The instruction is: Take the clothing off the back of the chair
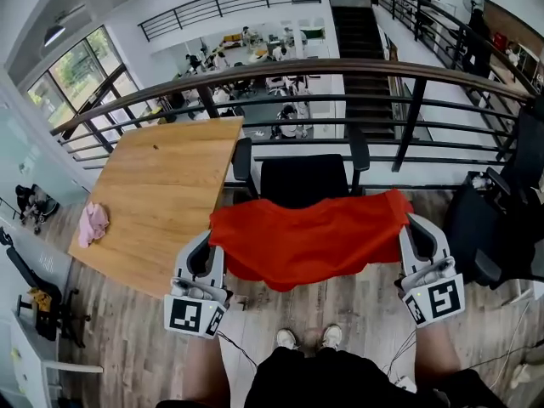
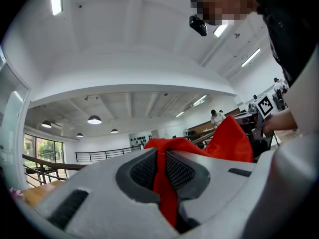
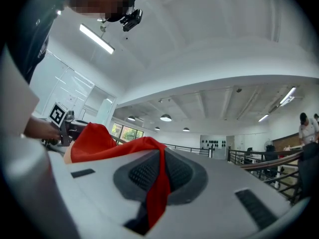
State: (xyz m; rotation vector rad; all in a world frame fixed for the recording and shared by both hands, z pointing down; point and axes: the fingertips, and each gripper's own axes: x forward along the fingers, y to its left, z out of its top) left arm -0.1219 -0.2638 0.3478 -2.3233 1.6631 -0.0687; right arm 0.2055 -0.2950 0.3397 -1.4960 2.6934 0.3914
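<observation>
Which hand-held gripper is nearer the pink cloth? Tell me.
Left. The left hand-held gripper pinches the red garment's end beside the table holding the pink cloth; the right hand-held gripper pinches the far end.

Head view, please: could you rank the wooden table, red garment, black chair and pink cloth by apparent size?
1. Wooden table and red garment: about alike, and the garment is nearer the camera, so unranked.
2. Black chair, partly hidden by the garment.
3. Pink cloth, smallest.

Black padded office chair (image 1: 303,179): near edge hidden behind spread red fabric garment (image 1: 310,236), contact between them unreadable; crumpled pink item (image 1: 93,223) at 9 o'clock and lower-floor figures (image 1: 287,121) at 12 too small to identify.
</observation>
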